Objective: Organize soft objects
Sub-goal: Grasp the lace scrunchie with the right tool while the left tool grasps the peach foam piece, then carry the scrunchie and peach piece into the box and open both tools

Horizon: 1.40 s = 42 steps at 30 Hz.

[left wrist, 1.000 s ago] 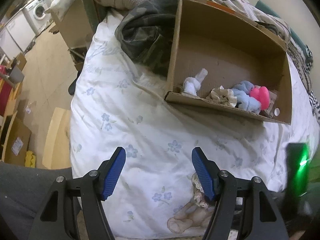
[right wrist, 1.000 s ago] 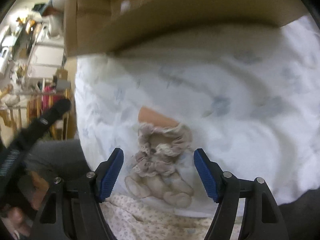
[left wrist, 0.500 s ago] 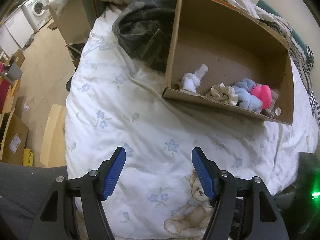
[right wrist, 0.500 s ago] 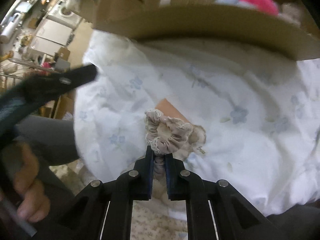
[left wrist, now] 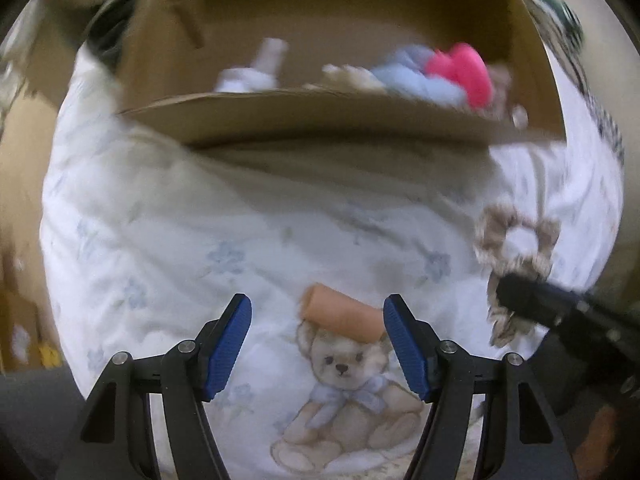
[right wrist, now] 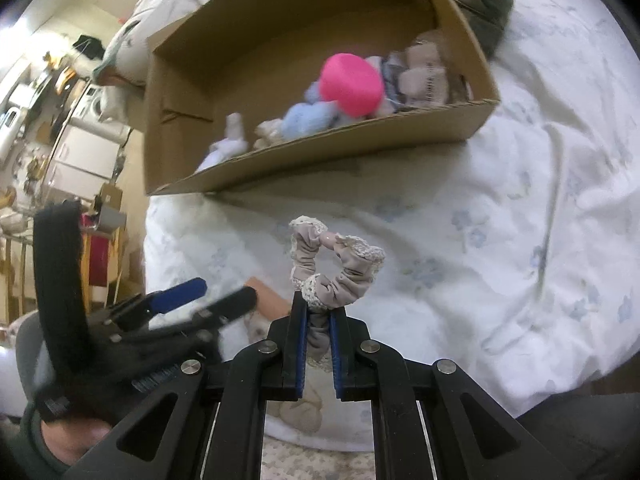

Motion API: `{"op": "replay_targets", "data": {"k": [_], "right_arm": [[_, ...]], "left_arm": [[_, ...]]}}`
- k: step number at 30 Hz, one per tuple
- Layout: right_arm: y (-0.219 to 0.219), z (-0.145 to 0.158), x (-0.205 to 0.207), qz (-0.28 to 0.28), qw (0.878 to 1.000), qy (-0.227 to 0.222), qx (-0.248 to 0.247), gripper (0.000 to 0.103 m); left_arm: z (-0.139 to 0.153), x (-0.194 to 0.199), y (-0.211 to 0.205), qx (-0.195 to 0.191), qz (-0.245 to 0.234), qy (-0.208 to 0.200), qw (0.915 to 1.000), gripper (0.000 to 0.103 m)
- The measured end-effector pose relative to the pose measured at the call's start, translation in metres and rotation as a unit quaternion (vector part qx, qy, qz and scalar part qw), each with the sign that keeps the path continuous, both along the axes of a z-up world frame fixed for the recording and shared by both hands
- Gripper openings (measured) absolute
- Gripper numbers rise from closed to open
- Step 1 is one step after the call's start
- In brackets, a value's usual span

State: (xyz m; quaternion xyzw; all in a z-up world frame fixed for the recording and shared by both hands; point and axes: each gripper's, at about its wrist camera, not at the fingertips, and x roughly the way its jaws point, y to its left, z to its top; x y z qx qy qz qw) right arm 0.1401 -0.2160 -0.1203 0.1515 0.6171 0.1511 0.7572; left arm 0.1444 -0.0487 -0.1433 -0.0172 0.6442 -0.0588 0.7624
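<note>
My right gripper [right wrist: 318, 312] is shut on a beige lace-edged scrunchie [right wrist: 340, 268] and holds it above the bed; the scrunchie also shows in the left wrist view [left wrist: 516, 240]. A cardboard box [right wrist: 328, 148] lies beyond it with a pink soft object [right wrist: 350, 84], a blue one [right wrist: 308, 118] and white ones inside; the box shows blurred in the left wrist view [left wrist: 320, 112]. My left gripper [left wrist: 318, 340] is open and empty, close over a peach-coloured roll [left wrist: 340, 314] on the quilt. The left gripper shows at the left of the right wrist view [right wrist: 200, 296].
The white quilt [right wrist: 500, 220] with blue flowers and a teddy bear print [left wrist: 348, 396] covers the bed. A dark garment [right wrist: 484, 4] lies behind the box. Shelves and appliances [right wrist: 48, 120] stand off the bed's far left.
My right gripper has lifted the scrunchie off the quilt, uncovering the peach roll. My left gripper has moved forward and down toward the roll and the box.
</note>
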Motion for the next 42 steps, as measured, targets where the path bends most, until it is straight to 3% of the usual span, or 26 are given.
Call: {"op": "replay_targets", "data": {"k": [4, 6, 10, 13, 14, 15, 23, 31, 42], "right_arm": [[-0.006, -0.004, 0.005, -0.008, 1.000, 0.004, 0.006, 0.012], [-0.004, -0.002, 0.005, -0.006, 1.000, 0.004, 0.008, 0.012], [-0.017, 0.000, 0.001, -0.001, 1.000, 0.003, 0.012, 0.012], [-0.015, -0.001, 0.003, 0.004, 1.000, 0.003, 0.012, 0.012], [-0.013, -0.001, 0.002, 0.005, 1.000, 0.003, 0.012, 0.012], [-0.012, -0.001, 0.002, 0.006, 1.000, 0.003, 0.011, 0.012], [-0.009, -0.001, 0.002, 0.006, 1.000, 0.003, 0.010, 0.012], [-0.004, -0.001, 0.001, 0.007, 1.000, 0.003, 0.004, 0.012], [0.002, 0.002, 0.000, 0.012, 1.000, -0.006, -0.003, 0.012]], "left_arm": [[-0.016, 0.001, -0.014, 0.010, -0.031, 0.017, 0.9993, 0.063], [-0.022, 0.001, -0.017, 0.016, -0.041, 0.024, 0.9987, 0.054], [-0.025, 0.001, -0.019, 0.013, -0.047, 0.018, 0.9986, 0.046], [-0.022, -0.001, -0.020, 0.009, -0.050, 0.014, 0.9986, 0.031], [-0.021, -0.001, -0.020, 0.005, -0.049, 0.015, 0.9987, 0.023], [-0.022, -0.001, -0.020, -0.004, -0.050, 0.019, 0.9986, 0.008], [-0.012, -0.001, -0.011, -0.029, -0.034, 0.013, 0.9989, 0.006], [0.023, -0.001, 0.014, -0.020, 0.006, -0.037, 0.9991, 0.006], [0.051, -0.012, 0.050, -0.009, 0.051, -0.072, 0.9960, 0.006]]}}
